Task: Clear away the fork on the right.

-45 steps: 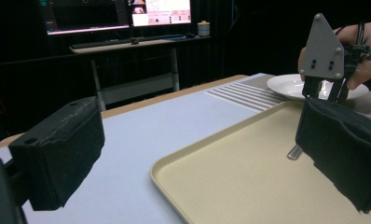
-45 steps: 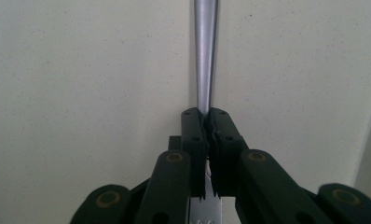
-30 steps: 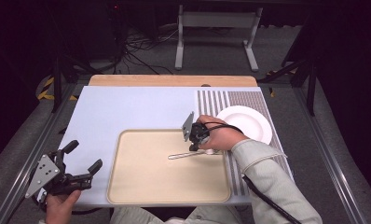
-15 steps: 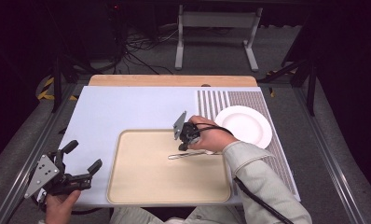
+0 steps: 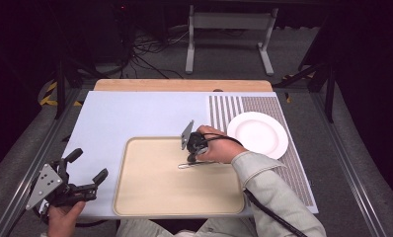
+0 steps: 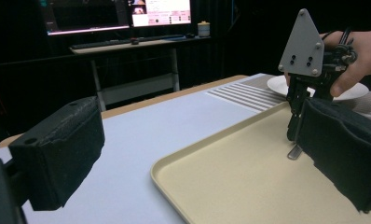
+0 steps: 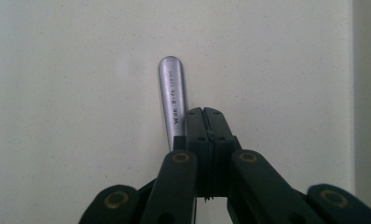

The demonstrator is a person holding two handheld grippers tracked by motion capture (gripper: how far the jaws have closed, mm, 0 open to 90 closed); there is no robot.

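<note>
A metal utensil [image 5: 185, 165] lies flat on the beige tray [image 5: 150, 197], its rounded handle [image 7: 171, 95] pointing away in the right gripper view. My right gripper [image 5: 190, 157] points down at the tray right over it, jaws shut against each other. The handle runs beside the jaws' seam and passes under the left jaw; its other end is hidden. From the left gripper view, the right gripper [image 6: 295, 133] stands upright on the tray with the metal tip [image 6: 294, 152] at its foot. My left gripper [image 5: 90, 164] is held open off the table's front left corner, nothing between its jaws [image 6: 197, 158].
A white plate [image 5: 257, 134] sits on the striped mat [image 5: 283, 106] to the right of the tray. The pale blue table surface [image 5: 130, 118] spreads behind and left of the tray. A wooden strip [image 5: 182, 85] edges the far side.
My right hand has drifted left and slightly down over the tray. The utensil has stayed where it lay. The left gripper has not moved.
</note>
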